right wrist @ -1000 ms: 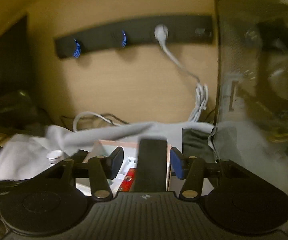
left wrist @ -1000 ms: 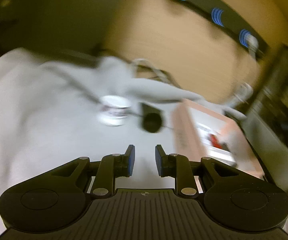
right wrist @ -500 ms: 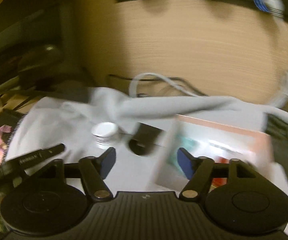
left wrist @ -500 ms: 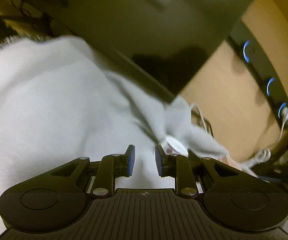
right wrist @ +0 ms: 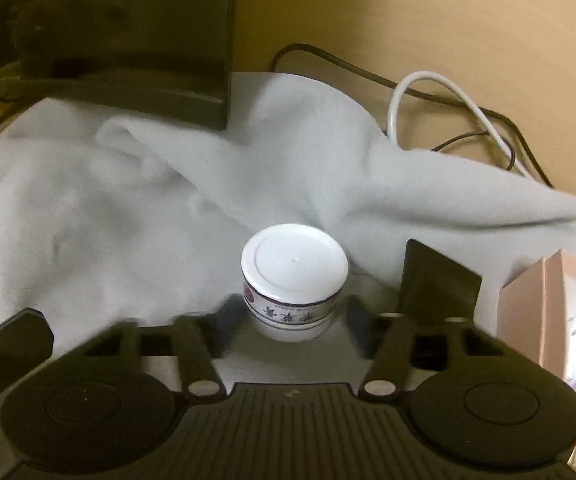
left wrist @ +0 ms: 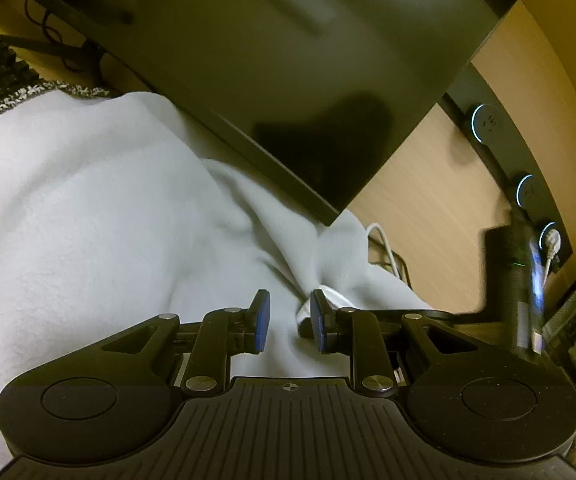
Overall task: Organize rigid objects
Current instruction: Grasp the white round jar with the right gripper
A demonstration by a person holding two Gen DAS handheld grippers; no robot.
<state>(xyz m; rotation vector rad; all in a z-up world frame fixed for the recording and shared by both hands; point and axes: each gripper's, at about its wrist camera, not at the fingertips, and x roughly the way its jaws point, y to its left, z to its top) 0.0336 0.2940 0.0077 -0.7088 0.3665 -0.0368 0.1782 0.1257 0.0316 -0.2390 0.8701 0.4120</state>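
A small white jar (right wrist: 294,282) with a flat lid and a printed label stands upright on a white cloth (right wrist: 128,208). My right gripper (right wrist: 292,326) is open, its two fingers on either side of the jar's base, apart from it. A flat black object (right wrist: 438,280) lies just right of the jar. In the left wrist view my left gripper (left wrist: 288,322) is open and empty, low over the cloth (left wrist: 88,208); the jar's white edge (left wrist: 328,296) peeks out behind the right finger.
A dark monitor (left wrist: 288,60) hangs over the cloth's far side; it also shows in the right wrist view (right wrist: 128,32). A pink box (right wrist: 548,316) stands at the right. White and black cables (right wrist: 428,92) lie by the wooden wall. A black power strip (left wrist: 520,176) is on the wall.
My right gripper has swung left and closer, so the jar now stands between its open fingers. The left gripper has shifted only slightly over the cloth.
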